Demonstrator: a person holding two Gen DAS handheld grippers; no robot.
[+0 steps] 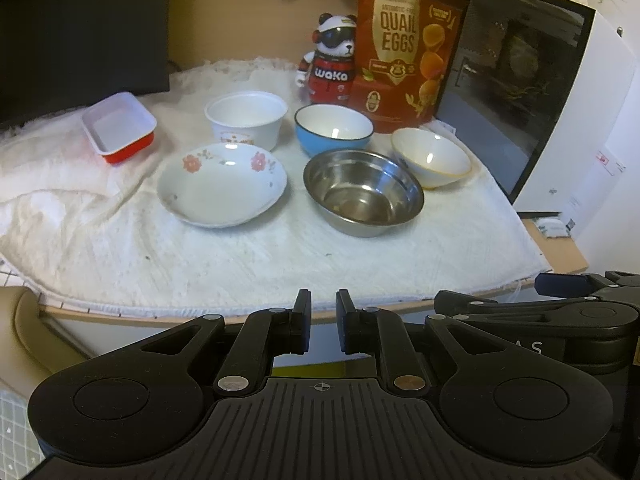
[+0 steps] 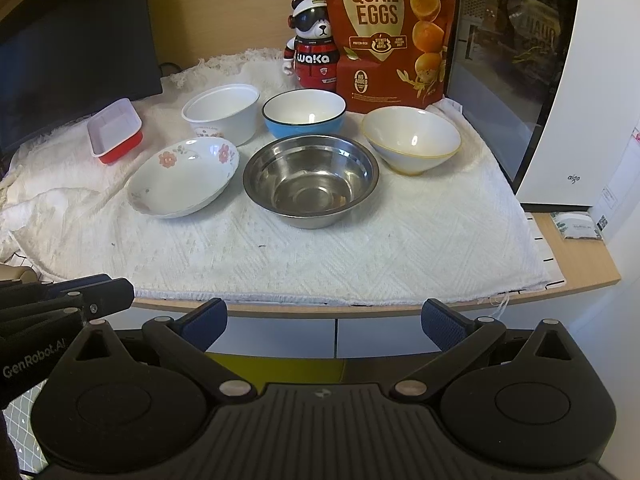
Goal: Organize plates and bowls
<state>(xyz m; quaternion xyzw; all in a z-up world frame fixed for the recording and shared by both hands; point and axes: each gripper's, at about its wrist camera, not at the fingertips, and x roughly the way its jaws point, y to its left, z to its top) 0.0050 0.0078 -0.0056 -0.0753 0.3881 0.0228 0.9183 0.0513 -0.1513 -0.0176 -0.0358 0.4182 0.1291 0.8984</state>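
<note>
Clearly nothing is stacked yet: every dish sits singly on the white towel [image 2: 360, 248] over the bench [image 2: 580, 276], likely laid out for sorting. Landmark is the steel bowl [image 2: 311, 180]: floral plate [image 2: 184, 178] just left of it, blue bowl [image 2: 304, 114] behind, white tub [image 2: 222, 114] behind-left, yellow-rimmed bowl [image 2: 412, 140] right, red tray [image 2: 116, 132] far left. Left gripper [image 1: 323, 320] hovers short of the bench edge, angled down, jaws nearly together, holding nothing. Right gripper [image 2: 324, 320] alongside, same tilt, jaws wide apart, empty.
</note>
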